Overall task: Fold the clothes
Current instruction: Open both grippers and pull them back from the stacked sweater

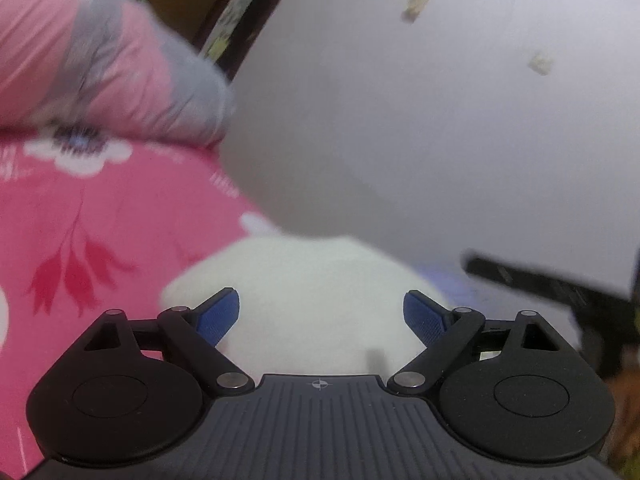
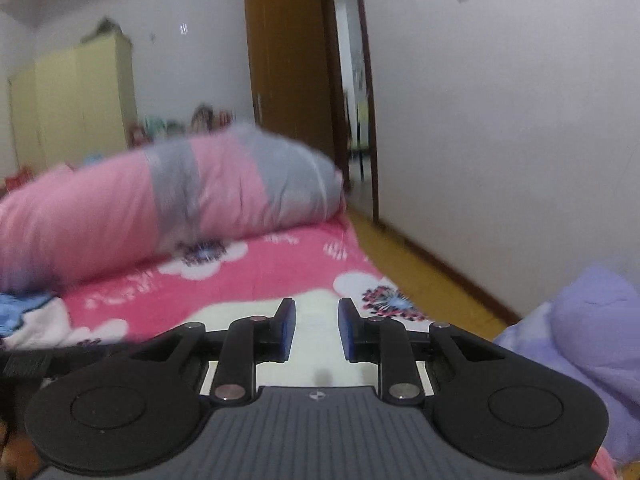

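left wrist: left gripper (image 1: 321,312) jaws spread wide, empty, over white garment (image 1: 304,280) on pink bed (image 1: 80,208) | right wrist: right gripper (image 2: 317,330) jaws narrowed with a gap, gripping nothing, same white garment (image 2: 316,304) ahead | handling: likely soft, light, limp; best pinched at an edge

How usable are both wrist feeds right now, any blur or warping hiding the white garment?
Left wrist view: heavy motion blur; the white garment is an edgeless smear, the pink-and-grey quilt streaked; only the left gripper is crisp. Right wrist view: milder blur, quilt smeared, fisheye bending the door frame; the right gripper is sharp. Lighting is flat and dim, without glare.
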